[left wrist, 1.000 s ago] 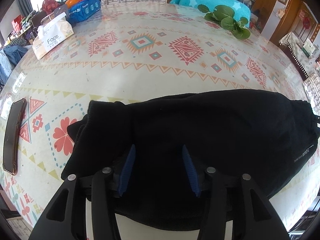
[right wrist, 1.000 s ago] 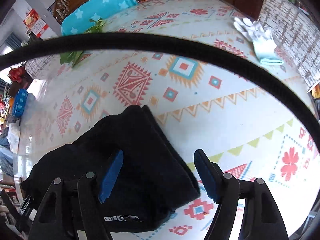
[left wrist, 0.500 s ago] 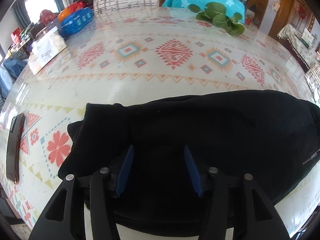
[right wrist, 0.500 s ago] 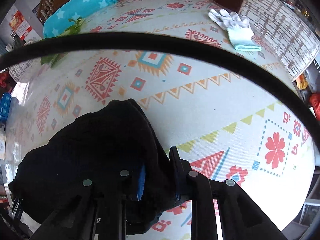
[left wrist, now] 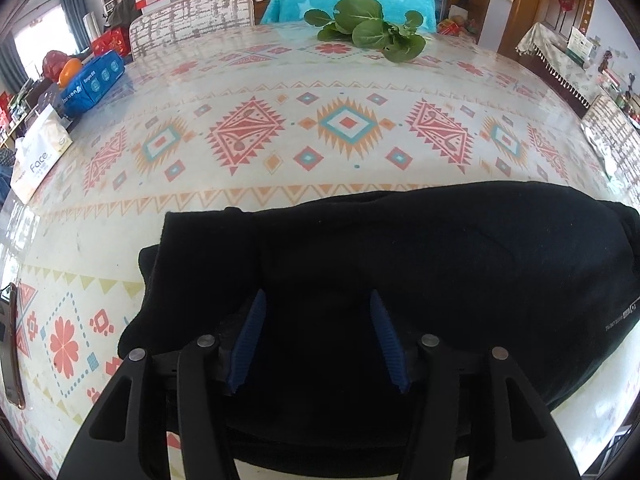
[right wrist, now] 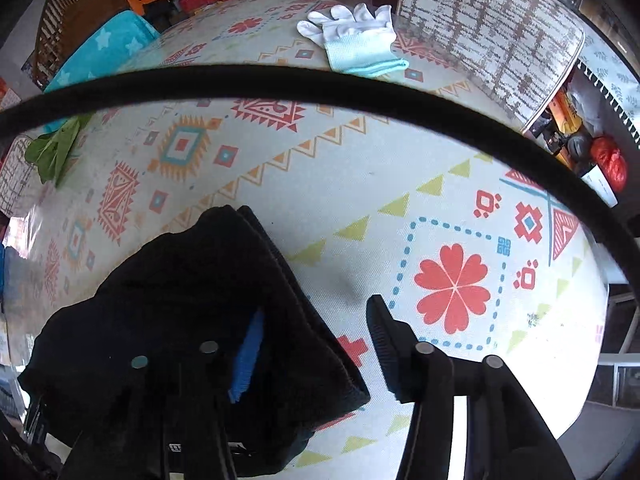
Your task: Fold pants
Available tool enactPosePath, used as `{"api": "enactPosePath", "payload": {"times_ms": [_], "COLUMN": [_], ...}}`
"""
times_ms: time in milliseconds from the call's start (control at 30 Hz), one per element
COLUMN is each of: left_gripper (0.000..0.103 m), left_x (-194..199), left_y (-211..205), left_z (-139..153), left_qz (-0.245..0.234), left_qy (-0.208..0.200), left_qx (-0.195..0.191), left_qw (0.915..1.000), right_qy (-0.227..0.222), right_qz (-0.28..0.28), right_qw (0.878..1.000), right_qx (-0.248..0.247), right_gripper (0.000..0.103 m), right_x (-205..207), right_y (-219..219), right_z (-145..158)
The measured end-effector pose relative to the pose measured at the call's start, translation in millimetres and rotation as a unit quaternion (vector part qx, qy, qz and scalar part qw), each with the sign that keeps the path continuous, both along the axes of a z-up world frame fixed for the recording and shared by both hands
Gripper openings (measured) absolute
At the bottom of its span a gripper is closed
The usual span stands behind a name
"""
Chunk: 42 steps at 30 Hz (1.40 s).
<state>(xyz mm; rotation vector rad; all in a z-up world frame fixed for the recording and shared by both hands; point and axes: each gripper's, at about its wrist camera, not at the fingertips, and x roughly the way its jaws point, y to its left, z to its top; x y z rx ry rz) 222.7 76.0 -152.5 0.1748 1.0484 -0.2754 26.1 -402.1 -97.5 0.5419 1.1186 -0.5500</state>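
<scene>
The black pants [left wrist: 420, 264] lie folded in a wide bundle on the patterned table [left wrist: 344, 128]. My left gripper [left wrist: 318, 332] is open, its blue-padded fingers [left wrist: 250, 336] spread over the near part of the pants. In the right wrist view the pants [right wrist: 192, 288] lie at the lower left. My right gripper [right wrist: 316, 344] is open, its left finger over the cloth and its right finger [right wrist: 384, 340] over bare table beside the pants' edge.
A phone [left wrist: 10, 344] lies at the left table edge. A tissue pack [left wrist: 38, 156], a blue pack [left wrist: 92, 82] and leafy greens [left wrist: 372, 34] sit at the far side. White gloves [right wrist: 352, 36] lie far right. A black cable [right wrist: 320, 84] crosses the right view.
My right gripper was shut on the pants' edge half a second ago and has now opened, letting go. The left gripper stays open over the pants, with the view tilted up a little.
</scene>
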Motion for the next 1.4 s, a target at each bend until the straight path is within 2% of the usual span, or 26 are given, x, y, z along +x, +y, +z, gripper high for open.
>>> {"api": "enactPosePath", "payload": {"times_ms": [133, 233, 333, 400, 500, 633, 733, 767, 867, 967, 1100, 1233, 1300, 1333, 1400], "left_gripper": [0.054, 0.054, 0.054, 0.053, 0.052, 0.052, 0.052, 0.052, 0.052, 0.052, 0.053, 0.053, 0.053, 0.053, 0.053], "left_x": [-11, -15, -19, -24, -34, -48, -49, -44, -32, -27, -31, -29, -25, -23, -18], "left_y": [8, 19, 34, 47, 59, 67, 76, 77, 80, 96, 126, 157, 171, 178, 187], "left_z": [1, 3, 10, 16, 21, 26, 32, 33, 36, 45, 48, 39, 35, 33, 30], "left_qz": [-0.001, 0.009, 0.029, 0.044, 0.056, 0.055, 0.054, 0.053, 0.054, 0.036, 0.037, 0.050, 0.060, 0.065, 0.072], "left_qy": [-0.006, 0.002, 0.005, 0.008, 0.011, 0.022, 0.040, 0.044, 0.025, 0.028, 0.021, 0.029, 0.035, 0.042, 0.049], "left_qx": [0.010, -0.002, -0.016, -0.037, -0.049, -0.073, -0.108, -0.105, -0.062, -0.103, -0.100, -0.099, -0.108, -0.119, -0.136], "left_qw": [0.9999, 1.0000, 0.9995, 0.9983, 0.9972, 0.9955, 0.9919, 0.9921, 0.9963, 0.9937, 0.9941, 0.9935, 0.9917, 0.9899, 0.9869], "right_qy": [-0.020, -0.049, -0.077, -0.088, -0.091, -0.085, -0.082, -0.079, -0.070, -0.065, -0.067, -0.041, -0.014, -0.004, 0.018], "right_qz": [0.002, -0.013, -0.014, 0.005, 0.060, 0.153, 0.218, 0.237, 0.296, 0.349, 0.404, 0.425, 0.420, 0.420, 0.424], "right_qw": [1.000, 0.998, 0.994, 0.992, 0.990, 0.982, 0.971, 0.967, 0.952, 0.935, 0.912, 0.904, 0.907, 0.908, 0.906], "right_qx": [-0.009, -0.046, -0.078, -0.088, -0.091, -0.074, -0.053, -0.046, -0.027, 0.003, 0.023, 0.033, 0.000, -0.005, -0.007], "right_gripper": [0.057, 0.062, 0.063, 0.063, 0.066, 0.066, 0.066, 0.066, 0.066, 0.066, 0.066, 0.066, 0.058, 0.050, 0.050], "right_x": [-6, -21, -34, -35, -26, 3, 26, 33, 52, 72, 106, 150, 176, 187, 205], "right_y": [1, 0, 8, 20, 48, 102, 150, 165, 218, 271, 337, 393, 420, 432, 448], "right_z": [17, 40, 67, 79, 86, 72, 54, 50, 37, 35, 39, 29, 14, 6, -11]}}
